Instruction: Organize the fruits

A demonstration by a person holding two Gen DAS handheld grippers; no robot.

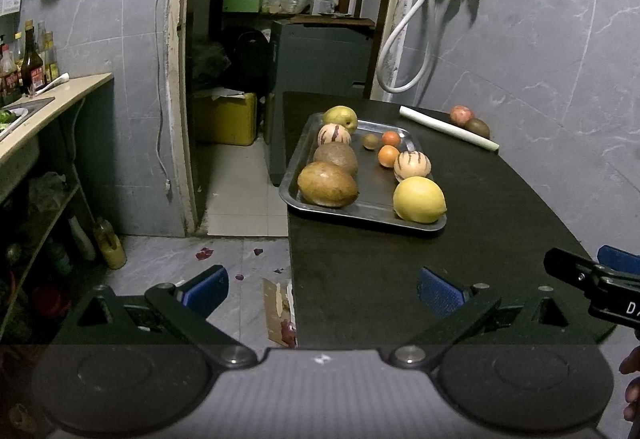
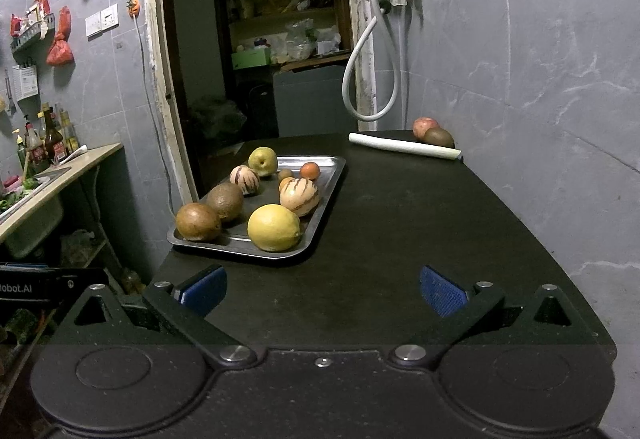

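Note:
A steel tray on the black table holds several fruits: a yellow lemon, two brown fruits, two striped melons, a pear, two small oranges and a kiwi. A red apple and a brown fruit lie at the far right by the wall. My left gripper is open at the table's near left edge. My right gripper is open over bare table, empty.
A white leek stalk lies in front of the apple. A counter with a sink and bottles stands to the left. An open doorway lies behind the table, and the grey tiled wall runs along its right side.

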